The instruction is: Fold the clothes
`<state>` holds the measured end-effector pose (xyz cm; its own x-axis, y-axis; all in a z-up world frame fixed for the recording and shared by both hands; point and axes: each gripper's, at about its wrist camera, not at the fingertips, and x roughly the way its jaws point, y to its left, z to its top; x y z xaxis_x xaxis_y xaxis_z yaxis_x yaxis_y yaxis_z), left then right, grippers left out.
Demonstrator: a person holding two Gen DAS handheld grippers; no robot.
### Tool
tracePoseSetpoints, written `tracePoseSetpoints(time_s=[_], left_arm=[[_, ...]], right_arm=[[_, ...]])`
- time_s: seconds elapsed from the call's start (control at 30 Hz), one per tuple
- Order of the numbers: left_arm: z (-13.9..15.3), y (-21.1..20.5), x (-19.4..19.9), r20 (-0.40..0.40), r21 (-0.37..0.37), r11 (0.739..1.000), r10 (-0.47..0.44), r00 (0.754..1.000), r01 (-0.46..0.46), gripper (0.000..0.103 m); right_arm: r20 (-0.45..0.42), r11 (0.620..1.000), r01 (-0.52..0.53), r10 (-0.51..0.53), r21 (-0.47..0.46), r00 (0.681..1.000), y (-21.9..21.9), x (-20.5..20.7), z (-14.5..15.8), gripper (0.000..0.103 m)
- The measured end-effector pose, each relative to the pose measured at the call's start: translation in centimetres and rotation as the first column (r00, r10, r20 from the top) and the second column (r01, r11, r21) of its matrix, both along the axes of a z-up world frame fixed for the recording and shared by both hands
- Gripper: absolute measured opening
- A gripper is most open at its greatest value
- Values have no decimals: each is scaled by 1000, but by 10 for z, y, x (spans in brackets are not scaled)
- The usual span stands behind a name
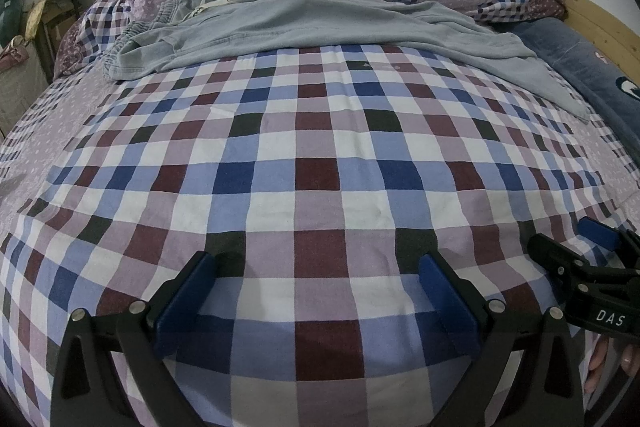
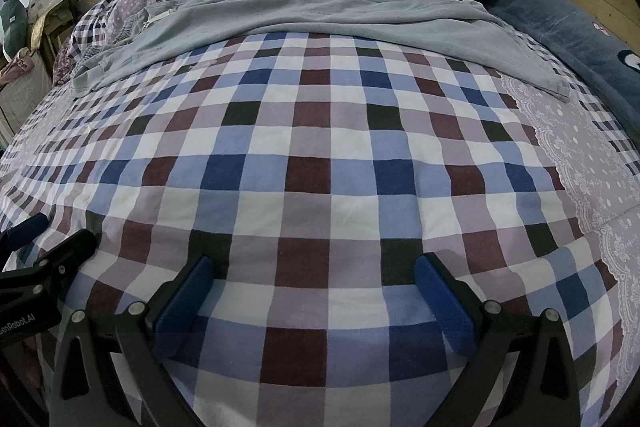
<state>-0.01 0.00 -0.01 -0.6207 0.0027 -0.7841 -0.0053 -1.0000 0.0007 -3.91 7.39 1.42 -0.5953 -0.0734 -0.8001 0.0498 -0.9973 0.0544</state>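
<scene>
Garment: a pale grey-blue soft cotton piece (image 1: 320, 27) lies crumpled across the far side of the checked bedsheet (image 1: 316, 163), long axis crosswise. I hold left gripper (image 1: 316, 291) and right gripper (image 2: 312, 291) spread wide, empty, well short, neither clearly nearer.

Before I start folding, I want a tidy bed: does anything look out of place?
Only the grey garment: it lies rumpled and askew across the far side of the checked bedspread, not laid flat.
</scene>
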Motion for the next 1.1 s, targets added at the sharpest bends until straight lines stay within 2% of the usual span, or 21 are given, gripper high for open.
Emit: tracePoseSetpoints(time_s=[1.1], left_arm=[[0, -2, 1, 0, -6, 1000, -3, 1000, 3, 103]], right_arm=[[3, 1000, 0, 0, 0, 1000, 2, -1, -2, 103]])
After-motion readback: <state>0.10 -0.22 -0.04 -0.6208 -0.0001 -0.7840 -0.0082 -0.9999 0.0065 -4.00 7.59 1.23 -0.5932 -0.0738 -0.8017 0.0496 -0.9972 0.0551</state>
